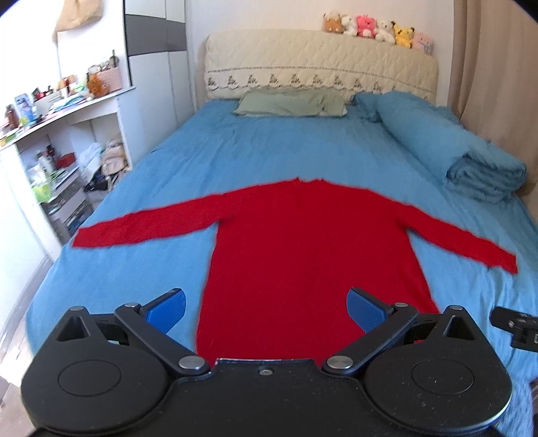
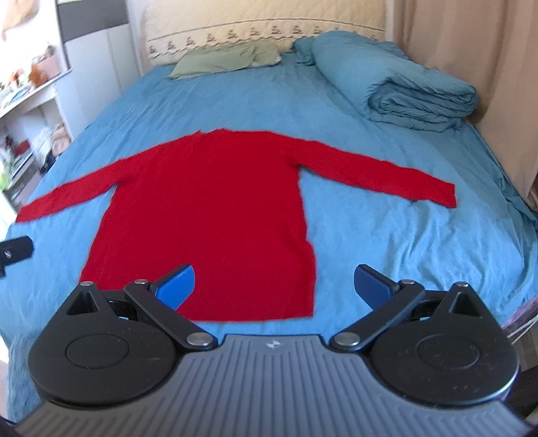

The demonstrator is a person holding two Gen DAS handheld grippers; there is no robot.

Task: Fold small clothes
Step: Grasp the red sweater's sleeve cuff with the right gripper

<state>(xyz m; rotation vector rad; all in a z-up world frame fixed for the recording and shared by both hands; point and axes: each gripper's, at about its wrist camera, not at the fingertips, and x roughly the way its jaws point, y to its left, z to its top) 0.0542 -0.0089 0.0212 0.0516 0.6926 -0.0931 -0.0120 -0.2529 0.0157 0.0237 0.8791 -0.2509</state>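
Observation:
A red long-sleeved sweater (image 1: 302, 242) lies flat on the blue bed sheet (image 1: 151, 269), both sleeves spread out to the sides, its hem nearest me. It also shows in the right wrist view (image 2: 208, 208). My left gripper (image 1: 267, 307) is open and empty, hovering above the hem at the near end of the bed. My right gripper (image 2: 275, 285) is open and empty above the hem's right corner. Its edge shows at the right of the left wrist view.
A folded blue duvet (image 1: 464, 151) lies along the bed's right side and a green pillow (image 1: 289, 104) by the headboard. Plush toys (image 1: 376, 30) sit on the headboard. Cluttered white shelves (image 1: 50, 141) stand left of the bed; a beige curtain (image 2: 470, 50) hangs on the right.

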